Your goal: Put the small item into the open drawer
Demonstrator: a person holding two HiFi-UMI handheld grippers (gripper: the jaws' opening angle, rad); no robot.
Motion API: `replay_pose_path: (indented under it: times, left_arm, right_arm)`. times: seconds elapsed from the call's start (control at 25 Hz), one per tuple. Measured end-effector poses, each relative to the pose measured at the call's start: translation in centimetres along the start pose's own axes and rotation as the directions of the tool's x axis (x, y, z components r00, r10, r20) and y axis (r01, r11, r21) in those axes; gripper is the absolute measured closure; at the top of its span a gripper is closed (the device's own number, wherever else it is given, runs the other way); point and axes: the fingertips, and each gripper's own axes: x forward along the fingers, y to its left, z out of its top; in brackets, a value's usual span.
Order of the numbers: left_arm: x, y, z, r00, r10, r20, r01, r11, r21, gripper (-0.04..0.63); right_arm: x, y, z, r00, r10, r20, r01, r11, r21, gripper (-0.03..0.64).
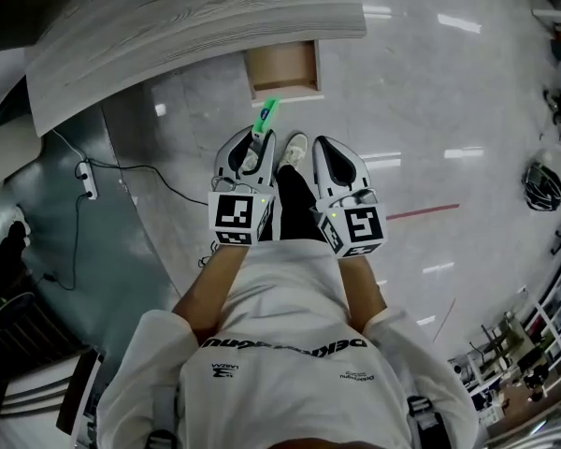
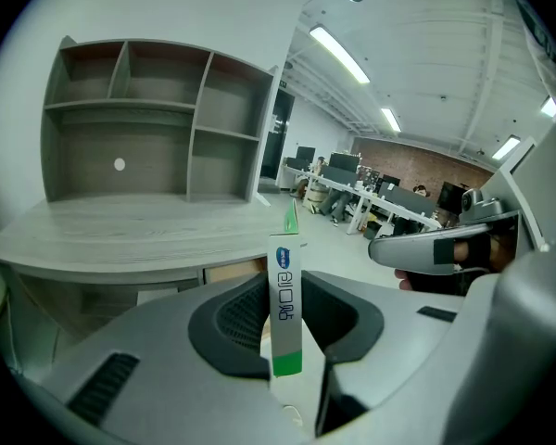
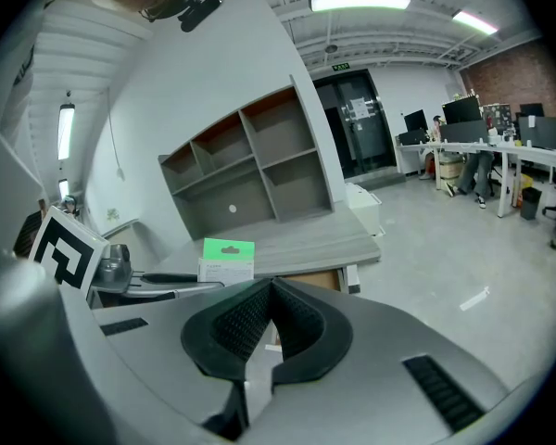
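The small item is a narrow white box with green ends (image 1: 266, 117). It stands upright between the pads of my left gripper (image 1: 259, 140), which is shut on it. In the left gripper view the box (image 2: 286, 297) rises out of the jaws of the left gripper (image 2: 286, 287). The open drawer (image 1: 282, 71) has a light wood inside and sticks out from under the grey desk (image 1: 168, 26), just beyond the box. My right gripper (image 1: 324, 150) is beside the left one, shut and empty. In the right gripper view its pads (image 3: 246, 318) meet, with the box (image 3: 227, 259) to their left and the drawer (image 3: 312, 279) beyond.
A grey shelf unit (image 2: 139, 119) with open compartments stands on the desk. A power strip and black cable (image 1: 86, 178) lie on the floor at the left. The person's shoe (image 1: 294, 148) shows between the grippers. Office desks with people (image 2: 380, 197) stand far off.
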Motion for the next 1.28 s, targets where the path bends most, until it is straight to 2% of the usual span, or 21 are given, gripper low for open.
replay_pose_path:
  times: [0.24,0.72,1.28]
  left_arm:
    - [1.1,0.6,-1.0,1.0,-0.001,-0.008,0.001,1.0,-0.025,0.495]
    - [5.8,1.8,-5.0,0.998,0.035,-0.05,-0.039,0.995,-0.093,0.495]
    - [9.8,2.7,-7.2,0.993,0.077,-0.084,-0.09,0.982,-0.163,0.495]
  right_arm:
    - [1.4,-0.1,-1.7,1.0,-0.004,-0.018,0.004,1.0,0.008,0.588]
    - [4.1,-3.3,-5.5,0.998,-0.024,-0.061,0.026,0.999,0.032,0.588]
    - [5.9,-5.1,-7.2,0.996,-0.017,-0.086,0.02,0.999,0.043,0.588]
